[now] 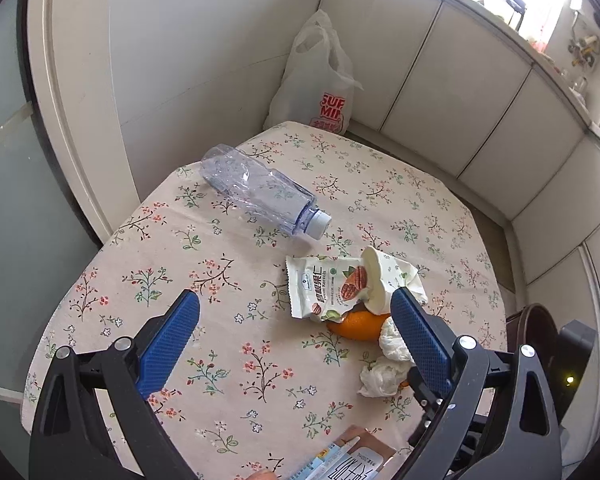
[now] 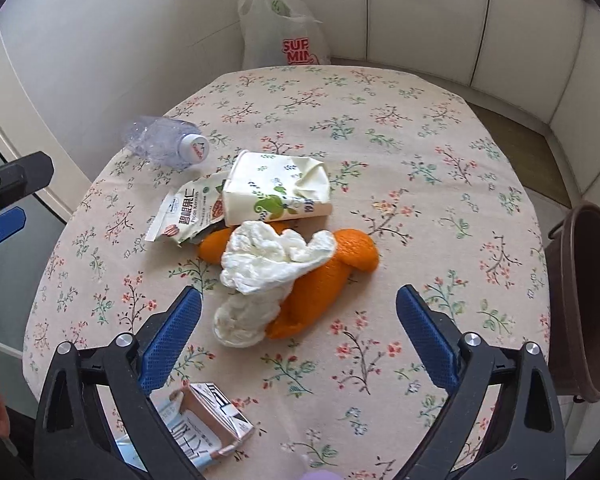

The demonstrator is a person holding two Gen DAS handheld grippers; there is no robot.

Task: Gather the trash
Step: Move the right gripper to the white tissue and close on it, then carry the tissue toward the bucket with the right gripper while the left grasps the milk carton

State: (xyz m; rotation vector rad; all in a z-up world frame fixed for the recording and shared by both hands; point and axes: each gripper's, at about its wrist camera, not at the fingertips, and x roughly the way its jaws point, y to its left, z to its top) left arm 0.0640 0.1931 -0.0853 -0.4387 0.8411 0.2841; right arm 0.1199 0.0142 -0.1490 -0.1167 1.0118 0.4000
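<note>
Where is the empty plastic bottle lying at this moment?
In the right wrist view the plastic bottle lies on its side at the table's far left edge, its cap toward the snack wrapper.

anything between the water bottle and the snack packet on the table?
No, just bare floral tablecloth between the water bottle and the snack packet, clearest in the left wrist view.

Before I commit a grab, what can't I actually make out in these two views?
- Carton: partly behind the right gripper finger; cut off by the bottom edge in the left view.
- Orange peel: middle covered by tissue.
- Plastic bag contents: not visible.
- Brown bin: cut off.
</note>
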